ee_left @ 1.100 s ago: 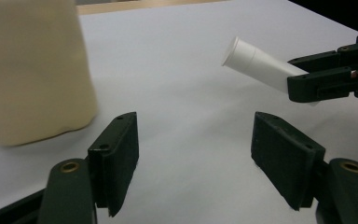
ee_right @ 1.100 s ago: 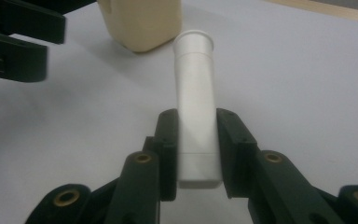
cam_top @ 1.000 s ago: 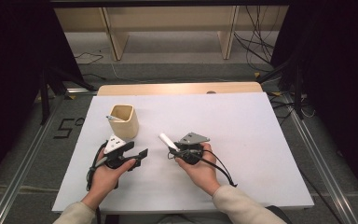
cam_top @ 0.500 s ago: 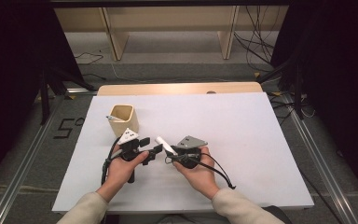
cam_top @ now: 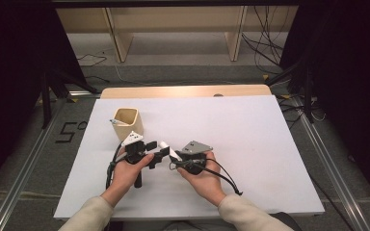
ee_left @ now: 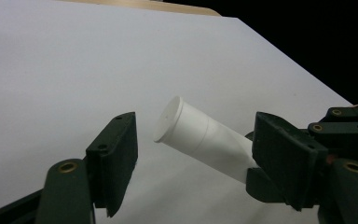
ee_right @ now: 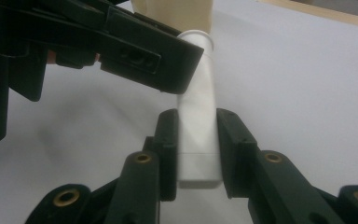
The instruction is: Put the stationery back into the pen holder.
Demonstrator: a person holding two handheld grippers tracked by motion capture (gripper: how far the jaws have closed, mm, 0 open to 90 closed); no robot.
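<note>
A white plastic squeeze tube with a round flat cap (ee_right: 196, 112) is pinched at its crimped tail end between the fingers (ee_right: 168, 149) of the right gripper (cam_top: 177, 157), held above the white worktop (cam_top: 250, 134) with its cap pointing toward the left gripper (cam_top: 157, 157). The left gripper's fingers (ee_left: 114, 161) stand spread on either side of the cap end, not touching it. Just beyond the left gripper stands a beige square-mouthed cup (cam_top: 126, 122) with a small item inside.
</note>
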